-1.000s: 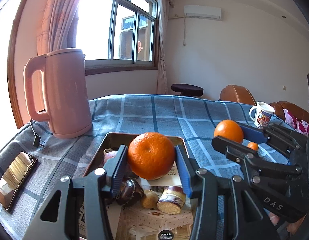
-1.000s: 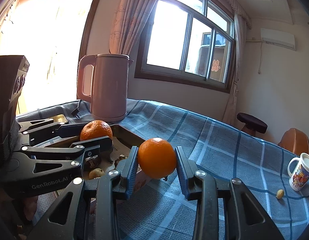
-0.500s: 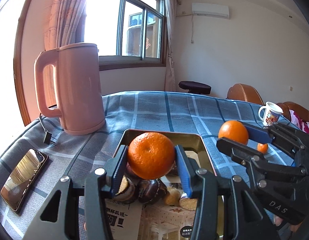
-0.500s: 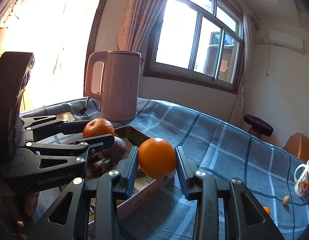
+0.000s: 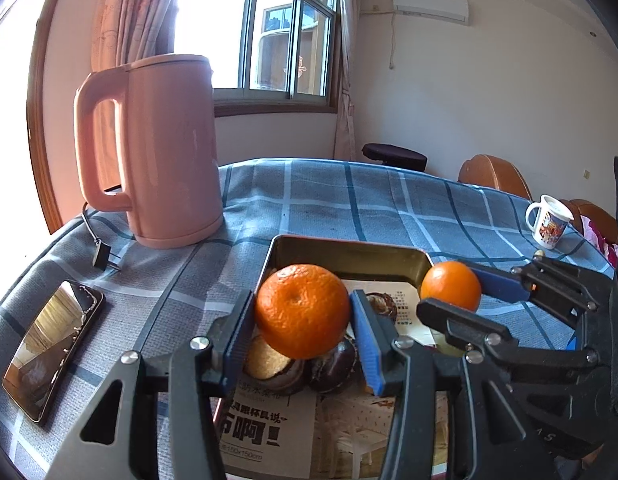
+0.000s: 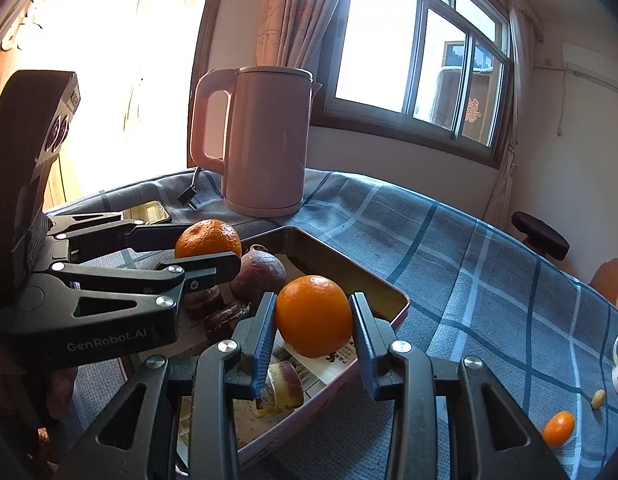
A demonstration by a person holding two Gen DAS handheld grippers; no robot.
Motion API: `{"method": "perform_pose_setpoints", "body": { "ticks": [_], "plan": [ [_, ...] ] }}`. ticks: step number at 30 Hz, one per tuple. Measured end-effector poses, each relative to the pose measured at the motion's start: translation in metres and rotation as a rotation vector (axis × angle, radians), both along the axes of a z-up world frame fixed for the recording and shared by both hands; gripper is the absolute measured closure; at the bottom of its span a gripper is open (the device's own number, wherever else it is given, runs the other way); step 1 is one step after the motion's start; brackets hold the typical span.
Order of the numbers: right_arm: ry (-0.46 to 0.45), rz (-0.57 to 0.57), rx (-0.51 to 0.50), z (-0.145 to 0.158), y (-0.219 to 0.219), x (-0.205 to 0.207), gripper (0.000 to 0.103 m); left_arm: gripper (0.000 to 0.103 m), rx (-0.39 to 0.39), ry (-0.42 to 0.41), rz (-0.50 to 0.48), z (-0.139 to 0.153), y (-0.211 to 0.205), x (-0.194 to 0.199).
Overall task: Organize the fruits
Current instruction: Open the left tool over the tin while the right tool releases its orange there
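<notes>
The blue pads of the left gripper [image 5: 303, 326] are clamped on a dimpled orange mandarin [image 5: 303, 311], which is held above the near end of a rectangular gold-lined metal tin [image 5: 349, 250]. The blue pads of the right gripper [image 6: 313, 338] are pressed against a smoother, smaller orange citrus fruit [image 6: 314, 315], which is suspended over the tin's right-hand side, near its corner. In the left wrist view the right gripper is seen at the right, its fruit beside the tin's far right corner. The floor of the tin is lined with printed paper [image 5: 269, 432], on which dark brown chestnuts [image 5: 333, 366], a round purple fruit [image 6: 259, 276] and a cut piece of purple-skinned sweet potato [image 6: 285, 386] are lying. The tin is set on a blue checked tablecloth [image 5: 329, 204]. Beyond it a pink electric kettle [image 5: 165, 152] is standing upright, with a black plug [image 5: 103, 258] and a dark smartphone [image 5: 53, 350] to its left. Well apart, at the right, a white printed mug [image 5: 549, 222], a small orange kumquat [image 6: 559, 428] and a peanut [image 6: 599, 398] are seen on the cloth.
</notes>
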State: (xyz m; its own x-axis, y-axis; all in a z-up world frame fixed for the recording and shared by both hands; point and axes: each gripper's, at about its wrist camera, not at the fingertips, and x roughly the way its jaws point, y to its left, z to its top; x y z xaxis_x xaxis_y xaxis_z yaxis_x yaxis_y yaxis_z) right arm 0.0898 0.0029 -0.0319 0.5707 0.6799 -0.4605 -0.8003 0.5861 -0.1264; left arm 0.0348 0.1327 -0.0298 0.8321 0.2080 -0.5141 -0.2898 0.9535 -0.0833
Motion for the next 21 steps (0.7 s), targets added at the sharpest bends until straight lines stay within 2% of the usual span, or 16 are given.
{"method": "perform_pose_setpoints", "body": {
  "ticks": [4, 13, 18, 20, 21],
  "plan": [
    [0.014, 0.018, -0.041, -0.007, 0.009, -0.002, 0.064, 0.053, -0.011, 0.012, -0.008, -0.001, 0.003, 0.001],
    [0.057, 0.044, -0.123, -0.017, 0.022, 0.000, 0.064, 0.052, 0.031, 0.051, -0.018, -0.003, -0.002, 0.004],
    [0.051, 0.053, -0.133, -0.018, 0.020, -0.003, 0.064, 0.051, 0.049, 0.064, -0.025, -0.005, -0.005, 0.002],
    [0.076, 0.069, -0.134, -0.019, 0.019, -0.003, 0.062, 0.035, 0.061, 0.059, -0.011, -0.004, -0.007, 0.000],
    [0.088, 0.078, -0.132, -0.019, 0.018, -0.003, 0.055, 0.032, 0.064, 0.050, -0.005, -0.003, -0.007, -0.002]
  ]
}}
